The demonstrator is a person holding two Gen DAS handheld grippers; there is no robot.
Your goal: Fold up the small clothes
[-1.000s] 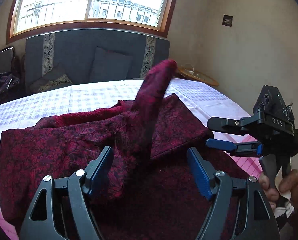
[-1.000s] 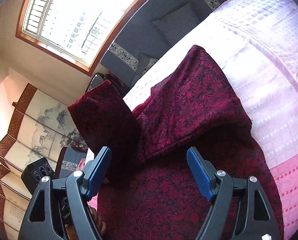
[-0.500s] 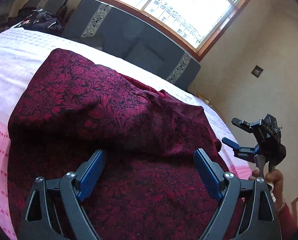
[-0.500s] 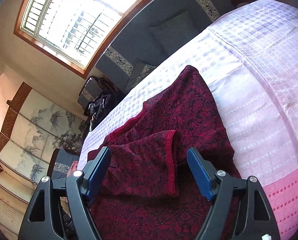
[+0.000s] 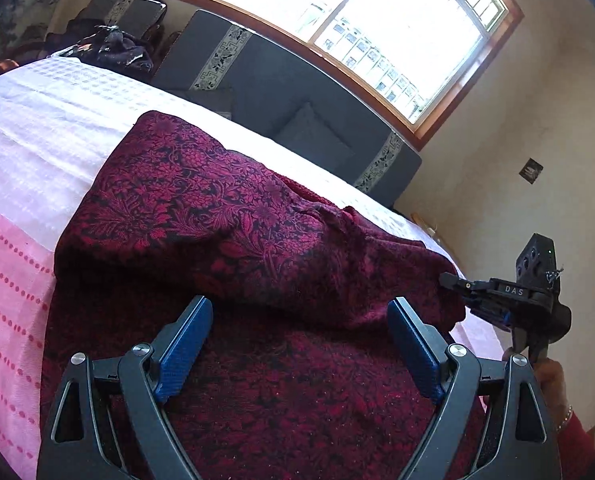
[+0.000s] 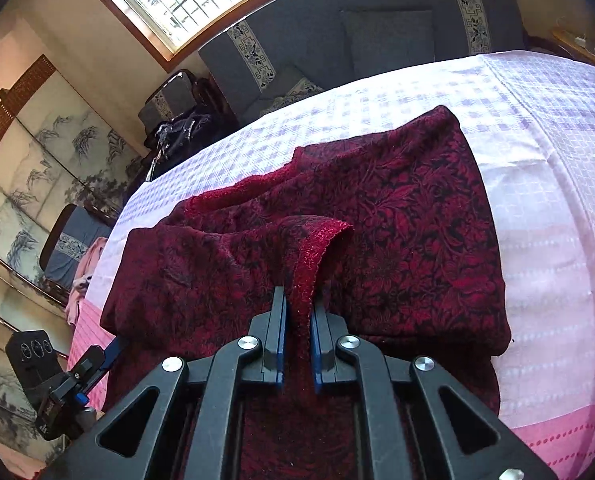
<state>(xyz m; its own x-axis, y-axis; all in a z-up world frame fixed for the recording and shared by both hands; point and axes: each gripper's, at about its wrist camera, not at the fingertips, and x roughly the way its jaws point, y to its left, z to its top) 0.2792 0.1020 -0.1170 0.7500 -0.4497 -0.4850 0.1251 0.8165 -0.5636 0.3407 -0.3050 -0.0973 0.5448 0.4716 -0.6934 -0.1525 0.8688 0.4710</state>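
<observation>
A dark red floral garment (image 5: 225, 224) lies partly folded on the pink and white checked bedspread (image 5: 25, 152); it also shows in the right wrist view (image 6: 409, 216). My left gripper (image 5: 297, 340) is open and empty, just above the garment's near part. My right gripper (image 6: 297, 320) is shut on the red ribbed cuff (image 6: 313, 256) of a sleeve laid across the garment. In the left wrist view the right gripper (image 5: 457, 292) sits at the garment's right edge.
A dark grey sofa (image 5: 281, 92) with cushions stands under the window beyond the bed. A chair with dark clothes (image 6: 177, 128) and a painted folding screen (image 6: 29, 184) stand to the left. A small wooden side table (image 6: 577, 46) is far right.
The raised sleeve has come down onto the garment. My right gripper, open before, has shut on the sleeve's cuff. My left gripper has stayed open and swung its view left.
</observation>
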